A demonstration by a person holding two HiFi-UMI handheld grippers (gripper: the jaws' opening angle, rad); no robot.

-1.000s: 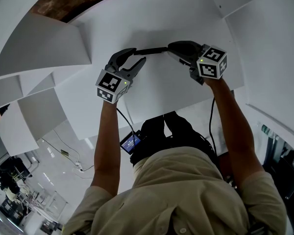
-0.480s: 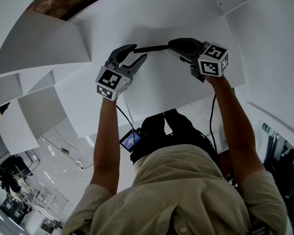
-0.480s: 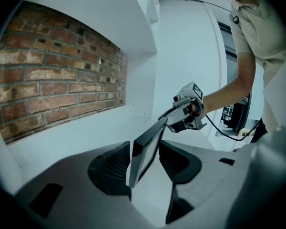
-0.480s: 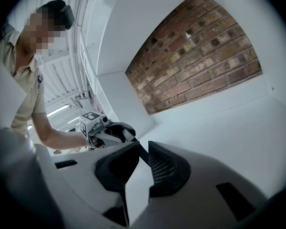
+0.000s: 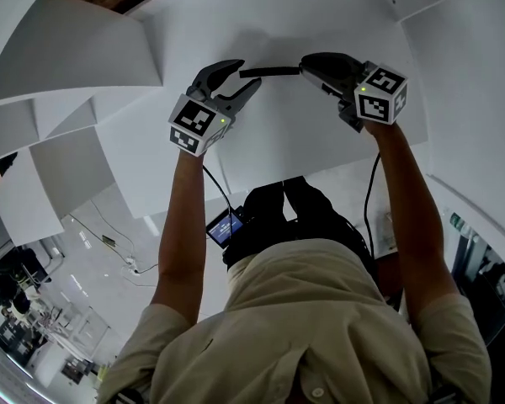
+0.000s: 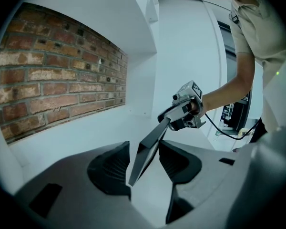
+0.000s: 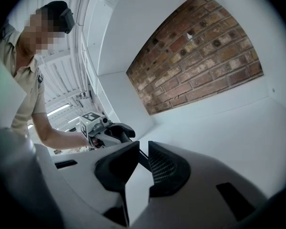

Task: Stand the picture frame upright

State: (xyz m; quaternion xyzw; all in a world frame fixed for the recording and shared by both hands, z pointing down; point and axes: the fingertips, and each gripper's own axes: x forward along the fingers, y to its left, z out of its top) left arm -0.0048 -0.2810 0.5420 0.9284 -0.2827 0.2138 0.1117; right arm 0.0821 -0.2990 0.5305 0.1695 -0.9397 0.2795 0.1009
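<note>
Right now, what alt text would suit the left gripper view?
A dark picture frame slants between the open jaws of the left claw, its far end gripped by the right claw. A brick wall fills the left side.

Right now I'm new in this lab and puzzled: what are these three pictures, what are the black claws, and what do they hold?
No robot: a person holds a two-jaw gripper in each hand. One picture comes from a head camera looking down; the others from a camera on each gripper. The right gripper is clamped on one end of a thin dark picture frame. Its other end sits between the open jaws of the left gripper. Beneath is a white shelf, with a brick wall behind.
</note>
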